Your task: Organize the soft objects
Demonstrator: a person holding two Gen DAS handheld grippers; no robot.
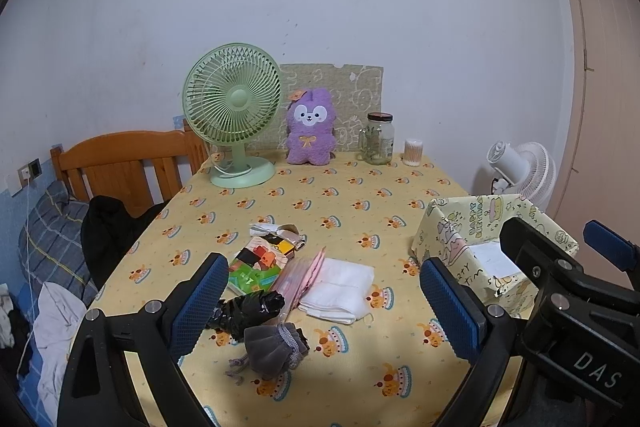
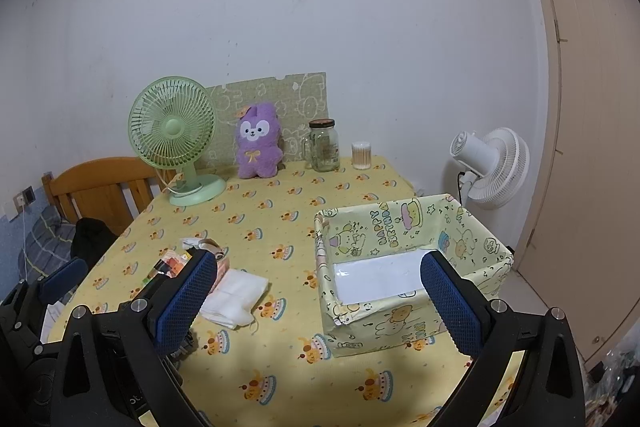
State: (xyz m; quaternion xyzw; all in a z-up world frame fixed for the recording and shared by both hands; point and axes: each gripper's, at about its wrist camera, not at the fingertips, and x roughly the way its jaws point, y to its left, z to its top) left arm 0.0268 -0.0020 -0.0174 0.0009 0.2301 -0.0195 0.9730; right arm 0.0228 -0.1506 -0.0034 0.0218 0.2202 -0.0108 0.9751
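On the yellow tablecloth [image 1: 360, 203] lies a heap: a grey velvet pouch [image 1: 276, 351], a black plastic roll [image 1: 248, 311], a folded white cloth [image 1: 340, 287], a pink packet [image 1: 302, 275] and a colourful packet [image 1: 256, 263]. My left gripper [image 1: 324, 307] hangs open just above the pouch and roll, holding nothing. To the right stands a paper-wrapped box [image 2: 384, 327] with a white sheet [image 2: 380, 279] on its bottom. Over the box's near side, my right gripper [image 2: 320, 307] is open and holds nothing. The white cloth [image 2: 236, 295] lies left of the box. A purple plush [image 1: 310, 127] sits upright at the table's back.
At the back of the table stand a green desk fan [image 1: 234, 111], a glass jar [image 1: 378, 139] and a cotton-swab tub [image 1: 413, 151]. A white floor fan [image 2: 492, 163] stands beyond the right edge, near a door. A wooden headboard [image 1: 128, 167] and bedding lie to the left.
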